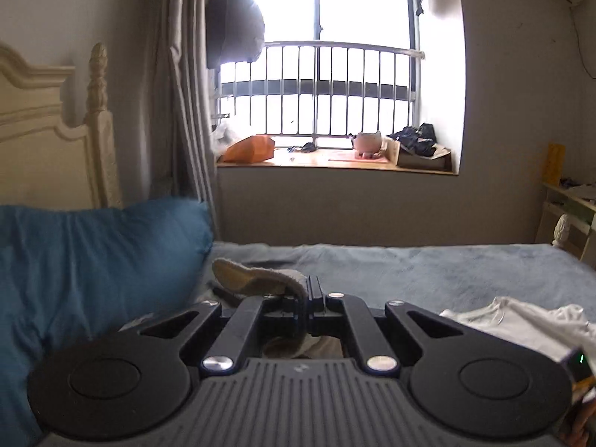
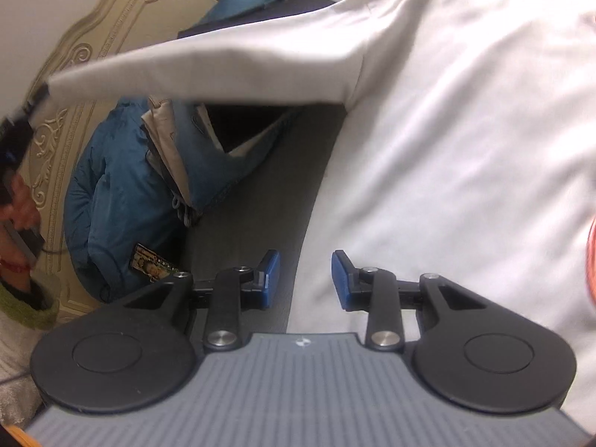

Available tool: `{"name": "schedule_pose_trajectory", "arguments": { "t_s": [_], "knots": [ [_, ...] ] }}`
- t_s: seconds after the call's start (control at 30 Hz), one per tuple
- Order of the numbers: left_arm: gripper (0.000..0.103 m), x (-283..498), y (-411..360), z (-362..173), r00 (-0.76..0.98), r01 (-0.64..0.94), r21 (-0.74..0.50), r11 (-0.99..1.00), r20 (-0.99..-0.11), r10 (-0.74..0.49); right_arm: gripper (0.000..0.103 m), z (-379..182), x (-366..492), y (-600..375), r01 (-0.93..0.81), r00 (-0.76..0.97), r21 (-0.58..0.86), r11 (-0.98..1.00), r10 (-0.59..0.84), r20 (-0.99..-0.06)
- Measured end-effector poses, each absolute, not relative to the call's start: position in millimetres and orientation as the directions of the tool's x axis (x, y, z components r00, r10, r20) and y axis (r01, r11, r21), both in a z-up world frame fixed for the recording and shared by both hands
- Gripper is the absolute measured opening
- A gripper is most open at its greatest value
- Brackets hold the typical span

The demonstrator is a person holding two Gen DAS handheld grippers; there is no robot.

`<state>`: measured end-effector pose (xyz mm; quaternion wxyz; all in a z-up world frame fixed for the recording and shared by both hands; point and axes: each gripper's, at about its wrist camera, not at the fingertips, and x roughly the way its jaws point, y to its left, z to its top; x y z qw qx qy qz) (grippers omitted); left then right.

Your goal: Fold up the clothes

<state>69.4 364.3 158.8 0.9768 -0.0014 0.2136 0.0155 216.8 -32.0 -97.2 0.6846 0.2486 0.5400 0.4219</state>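
A white long-sleeved shirt (image 2: 465, 149) lies spread on the bed, and its edge also shows in the left wrist view (image 1: 521, 320). One sleeve (image 2: 223, 70) is stretched out and lifted toward the upper left. My left gripper (image 1: 307, 288) is shut on that sleeve's cuff (image 1: 257, 273), which folds over the fingertips above the bed. My right gripper (image 2: 305, 275) is open and hovers over the shirt's side edge. Nothing is between its blue pads (image 2: 272, 279). A person's hand (image 2: 18, 205) shows at the far left.
A blue pillow (image 1: 93, 260) leans on the cream headboard (image 1: 44, 130). A grey-blue blanket (image 1: 409, 268) covers the bed. A beige and blue garment (image 2: 175, 156) and a small printed packet (image 2: 152, 266) lie by the pillow. A cluttered window sill (image 1: 335, 160) is beyond the bed.
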Motion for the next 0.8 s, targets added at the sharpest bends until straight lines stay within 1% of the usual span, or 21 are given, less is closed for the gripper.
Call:
{"name": "schedule_pose_trajectory", "arguments": {
  "t_s": [0.2,0.3,0.4,0.43,0.5,0.57,0.63,0.67,0.73,0.8],
  "knots": [
    [0.005,37,417,91,0.843,-0.198,-0.068,0.978,-0.522,0.134,0.031,-86,236,-23,-0.374,0.077,0.734,0.567,0.807,-0.585],
    [0.005,32,441,65,0.823,-0.255,-0.100,0.962,-0.544,0.162,0.031,-65,249,-9,-0.481,0.129,0.638,0.601,0.769,-0.626],
    [0.005,28,456,59,0.831,-0.271,-0.121,0.955,-0.530,0.169,0.031,-26,263,23,-0.673,0.261,0.416,0.611,0.723,-0.639],
    [0.005,27,458,59,0.834,-0.271,-0.118,0.955,-0.524,0.172,0.031,-14,266,37,-0.723,0.303,0.340,0.602,0.718,-0.627],
    [0.005,28,460,59,0.838,-0.269,-0.103,0.958,-0.515,0.180,0.034,2,274,67,-0.814,0.352,0.186,0.550,0.722,-0.596],
    [0.005,28,459,60,0.841,-0.270,-0.075,0.960,-0.504,0.197,0.051,12,280,100,-0.879,0.375,0.027,0.476,0.725,-0.578],
    [0.005,27,456,65,0.854,-0.274,-0.043,0.961,-0.471,0.222,0.051,14,288,134,-0.904,0.392,-0.106,0.414,0.703,-0.593],
    [0.005,27,454,69,0.865,-0.271,-0.031,0.962,-0.447,0.229,0.051,15,292,148,-0.905,0.404,-0.152,0.398,0.691,-0.599],
    [0.005,29,452,81,0.891,-0.252,-0.025,0.967,-0.396,0.222,0.051,19,302,163,-0.902,0.416,-0.173,0.396,0.688,-0.595],
    [0.005,35,449,94,0.910,-0.221,-0.015,0.975,-0.362,0.200,0.051,20,311,168,-0.913,0.388,-0.141,0.384,0.706,-0.593]
  ]
}}
